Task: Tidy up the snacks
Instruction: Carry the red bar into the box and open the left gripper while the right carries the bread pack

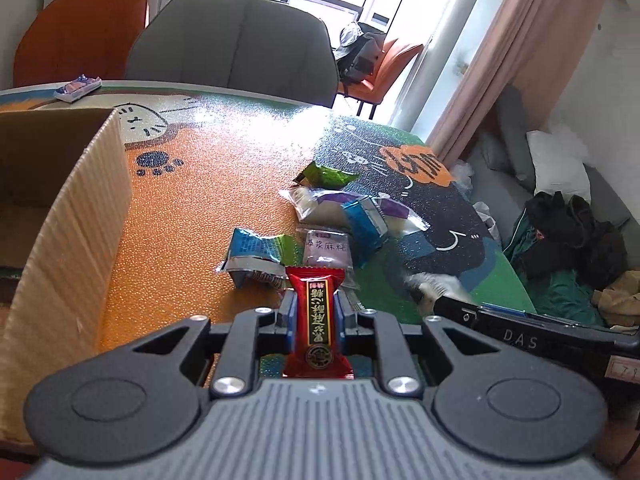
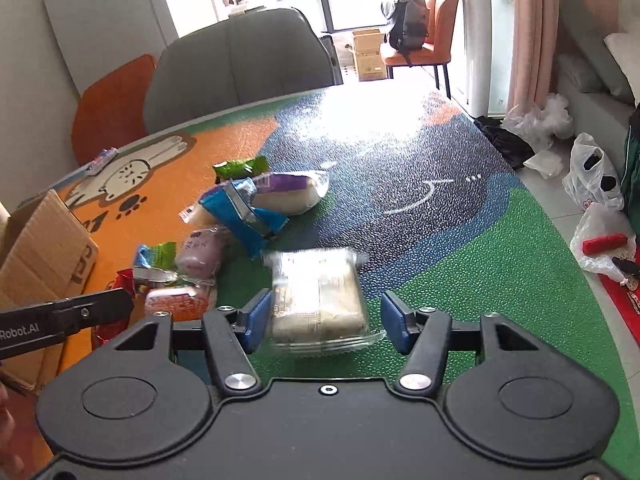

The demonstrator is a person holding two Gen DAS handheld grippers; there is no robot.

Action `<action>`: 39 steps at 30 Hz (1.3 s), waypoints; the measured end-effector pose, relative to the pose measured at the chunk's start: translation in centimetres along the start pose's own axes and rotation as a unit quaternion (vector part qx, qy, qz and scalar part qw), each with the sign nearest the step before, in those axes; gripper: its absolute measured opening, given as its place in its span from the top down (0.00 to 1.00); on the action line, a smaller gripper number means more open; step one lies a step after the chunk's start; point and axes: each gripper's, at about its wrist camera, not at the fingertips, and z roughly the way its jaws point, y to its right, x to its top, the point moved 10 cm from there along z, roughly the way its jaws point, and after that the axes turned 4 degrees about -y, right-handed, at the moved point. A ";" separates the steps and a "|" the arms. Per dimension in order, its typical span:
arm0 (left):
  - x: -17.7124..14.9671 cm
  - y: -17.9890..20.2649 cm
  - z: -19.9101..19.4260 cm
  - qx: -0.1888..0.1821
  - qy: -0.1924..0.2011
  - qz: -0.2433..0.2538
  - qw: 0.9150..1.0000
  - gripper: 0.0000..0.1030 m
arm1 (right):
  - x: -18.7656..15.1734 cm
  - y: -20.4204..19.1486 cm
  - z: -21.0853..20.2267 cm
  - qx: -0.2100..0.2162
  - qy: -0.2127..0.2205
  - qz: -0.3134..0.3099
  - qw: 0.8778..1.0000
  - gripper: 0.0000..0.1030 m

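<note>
The red foil-wrapped candy bar with a gold-lettered black label [image 1: 316, 316] sat clamped between the left gripper's [image 1: 316, 312] tongs, just right of the open brown corrugated cardboard box [image 1: 68, 216]; the next move was probably a swing left over the box's wall. The right gripper [image 2: 320, 316], tongs apart, straddled a blurred clear-wrapped pale cake [image 2: 318, 300]. Farther right of the box lay the heap of loose snack packets [image 1: 320, 220].
</note>
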 end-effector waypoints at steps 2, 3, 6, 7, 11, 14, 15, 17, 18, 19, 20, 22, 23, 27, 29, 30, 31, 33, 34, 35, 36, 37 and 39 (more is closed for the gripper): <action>0.1 0.1 -0.5 -0.001 0.005 0.002 1.000 0.83 | 0.1 -0.1 -0.4 0.011 -0.003 0.012 1.000 0.63; 0.2 0.0 -0.7 -0.001 0.006 0.003 1.000 0.83 | 0.2 -0.3 -0.5 0.019 -0.001 0.013 1.000 0.63; 0.2 -0.2 -1.1 -0.001 0.009 0.002 1.000 0.83 | -0.3 -0.3 -0.4 0.013 -0.006 0.010 1.000 0.63; 0.2 -0.2 -1.2 -0.001 0.010 0.002 1.000 0.83 | -0.5 -0.4 -0.4 0.009 -0.007 0.007 1.000 0.63; -0.3 -0.2 -1.0 -0.001 0.003 0.003 1.000 0.83 | -1.5 -0.7 0.2 -0.004 -0.026 -0.003 1.000 0.58; -0.8 -0.3 -0.5 -0.001 -0.005 0.003 1.000 0.83 | -1.8 -0.8 0.4 -0.009 -0.030 -0.007 0.999 0.48; -0.9 -0.3 -0.3 -0.002 -0.009 0.003 1.000 0.83 | -1.9 -0.8 0.6 -0.012 -0.033 -0.012 0.999 0.45; -1.1 -0.3 0.0 -0.002 -0.012 0.003 1.000 0.83 | -2.1 -0.9 0.9 -0.019 -0.035 -0.019 0.999 0.31; -1.2 -0.3 0.1 -0.002 -0.014 0.004 1.000 0.83 | -2.2 -0.9 1.1 -0.022 -0.036 -0.025 0.999 0.29; -1.3 -0.3 0.3 -0.002 -0.016 0.005 1.000 0.83 | -2.4 -1.0 1.4 -0.025 -0.037 -0.031 0.998 0.29; -1.3 -0.3 0.4 -0.002 -0.018 0.005 1.000 0.83 | -2.6 -1.0 1.7 -0.028 -0.042 -0.037 0.998 0.28; -1.3 -0.4 0.7 -0.002 -0.021 0.005 1.000 0.83 | -2.7 -1.1 1.8 -0.043 -0.032 -0.055 0.997 0.45; -1.3 -0.4 0.6 -0.002 -0.021 0.006 1.000 0.83 | -2.5 -1.1 1.6 -0.049 -0.030 -0.063 0.996 0.55; -0.8 -0.3 0.2 -0.004 -0.013 0.007 1.000 0.83 | -2.1 -1.1 1.1 -0.021 -0.034 -0.048 0.998 0.56; -0.7 -0.4 -0.2 -0.005 -0.010 0.007 1.000 0.83 | -2.1 -1.1 0.8 -0.021 -0.029 -0.047 0.998 0.57; -0.6 -0.4 -0.4 -0.006 -0.008 0.007 1.000 0.83 | -2.0 -1.2 0.5 -0.018 -0.027 -0.043 0.999 0.57; -0.5 -0.3 -0.6 -0.006 -0.006 0.008 1.000 0.83 | -1.9 -1.4 0.2 -0.011 -0.024 -0.038 0.999 0.57; -0.3 -0.3 -1.1 -0.008 -0.002 0.011 1.000 0.83 | -1.6 -1.7 -0.4 -0.005 -0.019 -0.034 0.999 0.57; -0.2 -0.3 -1.3 -0.009 0.000 0.011 1.000 0.83 | -1.5 -1.8 -0.7 -0.006 -0.016 -0.033 0.999 0.57; -0.1 -0.3 -1.6 -0.011 0.002 0.011 1.000 0.83 | -1.3 -1.9 -1.0 -0.006 -0.014 -0.033 0.999 0.57; -0.1 -0.3 -1.9 -0.013 0.004 0.011 1.000 0.83 | -1.1 -2.2 -1.2 -0.005 -0.012 -0.031 0.999 0.57; 0.0 -0.3 -2.1 -0.014 0.006 0.011 1.000 0.83 | -0.9 -2.4 -1.4 -0.001 -0.010 -0.028 1.000 0.57; 0.2 -0.4 -2.7 -0.015 0.011 0.012 1.000 0.83 | -0.7 -2.9 -1.9 0.005 -0.007 -0.027 1.000 0.57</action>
